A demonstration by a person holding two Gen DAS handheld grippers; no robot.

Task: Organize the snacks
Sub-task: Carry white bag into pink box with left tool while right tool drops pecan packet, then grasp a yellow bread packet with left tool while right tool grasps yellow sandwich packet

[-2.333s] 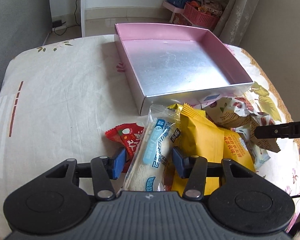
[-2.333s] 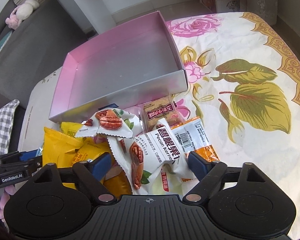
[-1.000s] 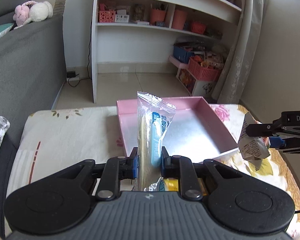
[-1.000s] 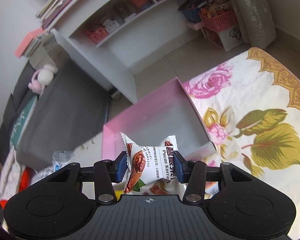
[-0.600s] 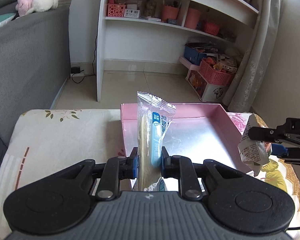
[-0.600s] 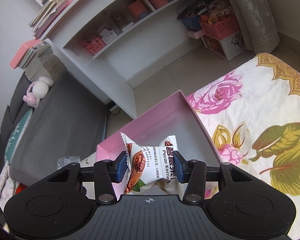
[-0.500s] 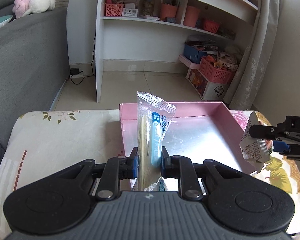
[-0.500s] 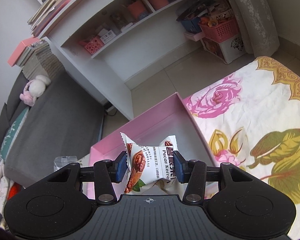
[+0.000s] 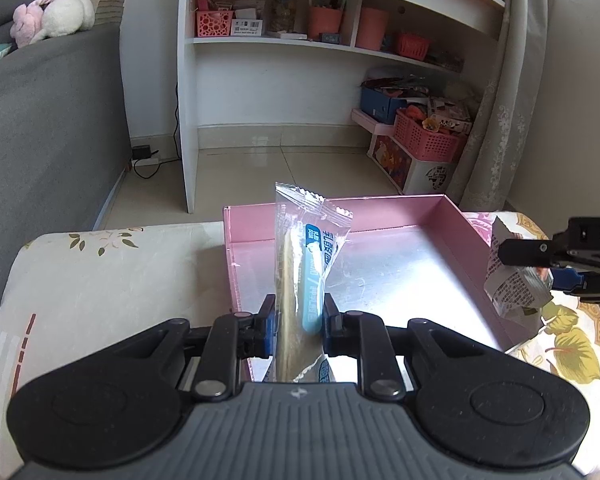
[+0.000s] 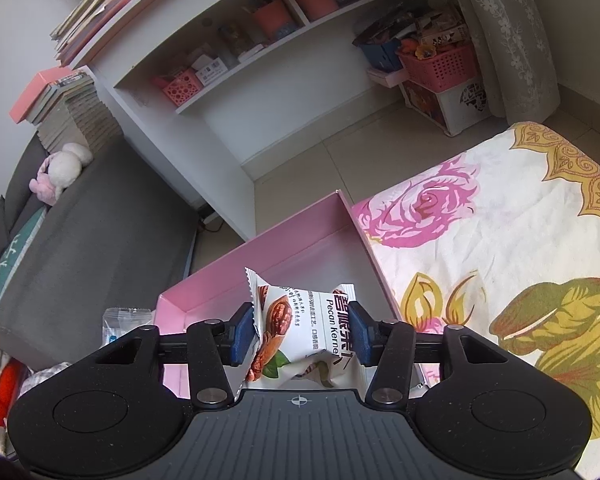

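Note:
My left gripper (image 9: 298,326) is shut on a long clear snack packet with blue print (image 9: 306,272) and holds it upright over the near left part of the pink box (image 9: 452,216). The box has a silver floor with nothing in it. My right gripper (image 10: 302,330) is shut on a white pecan kernel packet (image 10: 300,326) above the box's near right wall (image 10: 368,240). In the left wrist view the right gripper (image 9: 556,264) and its packet (image 9: 512,284) hang at the box's right edge.
The box sits on a table with a floral cloth (image 10: 500,240). A grey sofa (image 9: 48,128) stands to the left. A white shelf unit (image 9: 300,48) and pink baskets (image 9: 424,140) stand on the floor behind.
Both grippers closed on their packets and lifted them off the pile. Over the last second both moved forward over the box, still holding them.

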